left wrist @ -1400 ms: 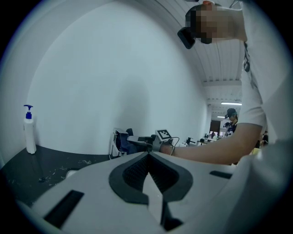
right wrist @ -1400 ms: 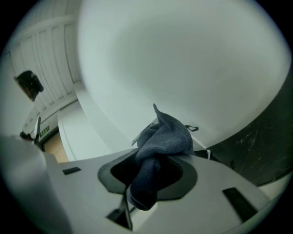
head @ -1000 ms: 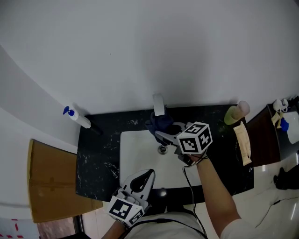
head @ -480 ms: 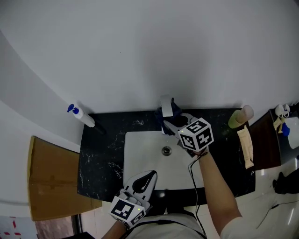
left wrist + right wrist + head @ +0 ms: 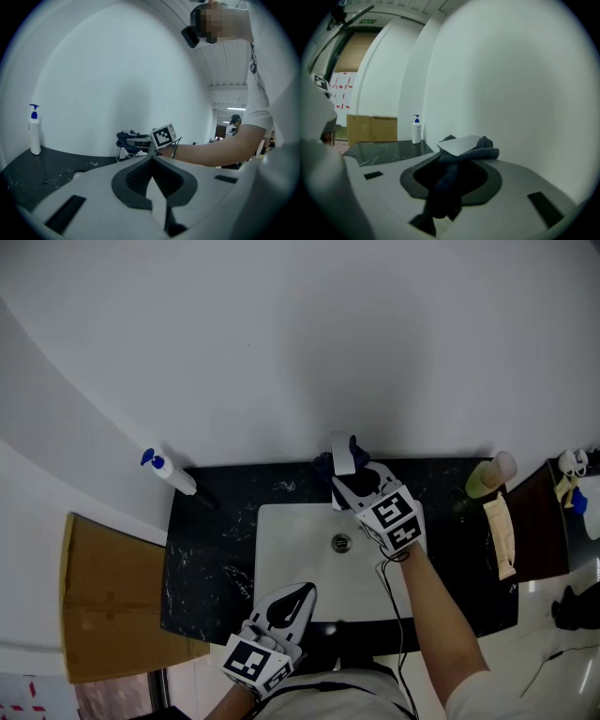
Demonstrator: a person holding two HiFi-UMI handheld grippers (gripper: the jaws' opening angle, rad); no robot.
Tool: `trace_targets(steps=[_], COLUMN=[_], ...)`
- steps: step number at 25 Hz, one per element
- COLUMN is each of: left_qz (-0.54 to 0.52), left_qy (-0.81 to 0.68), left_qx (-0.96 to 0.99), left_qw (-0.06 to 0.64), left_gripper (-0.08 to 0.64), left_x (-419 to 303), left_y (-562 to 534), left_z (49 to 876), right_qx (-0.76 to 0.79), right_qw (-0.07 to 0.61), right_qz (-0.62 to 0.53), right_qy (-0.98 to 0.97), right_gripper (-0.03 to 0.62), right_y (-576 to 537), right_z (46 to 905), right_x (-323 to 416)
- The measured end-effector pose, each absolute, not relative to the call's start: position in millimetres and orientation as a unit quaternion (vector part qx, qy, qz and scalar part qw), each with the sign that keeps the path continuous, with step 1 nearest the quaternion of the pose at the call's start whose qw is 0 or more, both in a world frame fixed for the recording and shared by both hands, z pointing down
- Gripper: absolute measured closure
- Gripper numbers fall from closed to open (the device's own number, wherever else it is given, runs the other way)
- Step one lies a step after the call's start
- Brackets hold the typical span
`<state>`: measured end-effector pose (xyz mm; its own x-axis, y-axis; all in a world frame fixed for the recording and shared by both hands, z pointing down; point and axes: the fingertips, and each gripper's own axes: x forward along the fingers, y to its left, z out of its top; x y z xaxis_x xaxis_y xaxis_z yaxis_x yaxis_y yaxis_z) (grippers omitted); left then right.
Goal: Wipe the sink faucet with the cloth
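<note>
Now wiping faucet (image 5: 343, 457) at sink (image 5: 272, 521)'s back edge, with cloth (image 5: 445, 187) clamped in right gripper (image 5: 352, 480), left gripper (image 5: 152, 159) closed, empty. Next, probably firm sweeps around it.

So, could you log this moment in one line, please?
right gripper: shut on dark cloth, against faucet | left gripper: shut, empty, by sink front

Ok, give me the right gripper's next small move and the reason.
Probably rub the cloth a short way along the faucet: the right gripper is shut on the cloth, which is bunched against the faucet's flat top.
</note>
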<state>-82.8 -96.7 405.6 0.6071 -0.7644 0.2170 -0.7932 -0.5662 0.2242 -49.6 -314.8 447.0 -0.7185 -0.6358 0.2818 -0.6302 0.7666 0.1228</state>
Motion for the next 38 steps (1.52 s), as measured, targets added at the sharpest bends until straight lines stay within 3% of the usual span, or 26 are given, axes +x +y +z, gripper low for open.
trace_targets(steps=[11,22,32,38], left_qz=[0.047,0.054,0.044,0.04], left_qy=[-0.435,-0.456,-0.447,-0.441], left_qx=[0.887,0.875,0.88,0.884], left_qw=[0.15,0.151,0.152,0.152], left_gripper=[0.56,0.56,0.56,0.56], left_x=[-74.8,-89.1,-81.4,-77.6], left_y=[-95.3,-100.4,-96.9,-93.7], left_z=[405.7,406.1,405.6,404.2], right_qx=[0.35,0.36,0.313,0.327], right_qw=[0.094,0.102,0.183,0.184], right_qz=[0.049,0.04,0.084,0.074], right_qy=[-0.931,-0.926,-0.928,-0.924], right_gripper=[0.469,0.469,0.469,0.469], right_y=[-284.2,-327.3,-286.4,-264.7], right_z=[440.8,443.0,457.2,459.1], right_x=[-41.5,-45.6,-52.2,-48.7])
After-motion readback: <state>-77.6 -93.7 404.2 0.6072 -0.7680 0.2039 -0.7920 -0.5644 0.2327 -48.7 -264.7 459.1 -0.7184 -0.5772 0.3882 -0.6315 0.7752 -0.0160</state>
